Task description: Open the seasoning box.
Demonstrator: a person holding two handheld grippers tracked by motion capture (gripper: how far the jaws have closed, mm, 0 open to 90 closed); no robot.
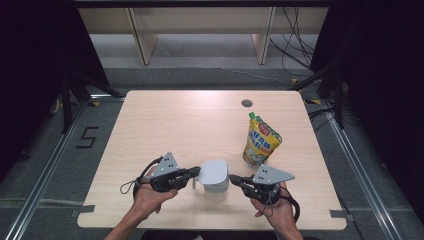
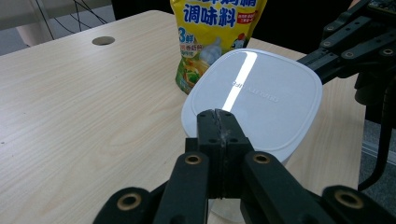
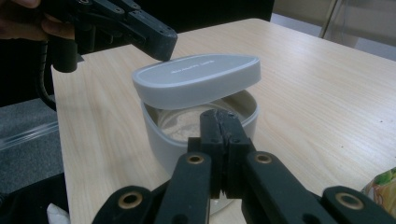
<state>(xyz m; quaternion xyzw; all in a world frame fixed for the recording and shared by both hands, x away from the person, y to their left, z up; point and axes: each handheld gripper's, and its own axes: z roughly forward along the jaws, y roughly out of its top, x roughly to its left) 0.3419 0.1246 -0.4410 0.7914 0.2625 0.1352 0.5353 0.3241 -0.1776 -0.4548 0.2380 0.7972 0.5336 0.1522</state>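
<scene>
High view — wooden table (image 1: 165, 125), with a grey box (image 1: 216, 191) near its front edge, midway between the two hands. The box's lid (image 1: 213, 172) sits askew on top. Left gripper (image 1: 196, 173) points in from the left and meets the lid's edge; right gripper (image 1: 234, 178) points in from the right, its tip just beside the box. A yellow pouch (image 1: 260, 141) stands behind and to the right, apart from the box. A round hole (image 1: 247, 103) marks the far side of the table.

Left gripper view — jaws pressed together at the near rim of the lid (image 2: 254, 95); whether the rim is pinched between them cannot be told. The pouch (image 2: 212, 32) stands just beyond, and the other gripper (image 2: 308, 60) comes in at upper right.

Right gripper view — jaws together, nothing between them, just in front of the box wall (image 3: 161, 140). The lid (image 3: 196, 79) is tipped up on this side, showing the hollow inside; the left gripper (image 3: 163, 44) rests at its far edge.

Handling — the lid is probably light, stiff, smooth plastic, so liable to slip; best pinched at the overhanging rim. The box looks light enough to slide — steady its wall.
</scene>
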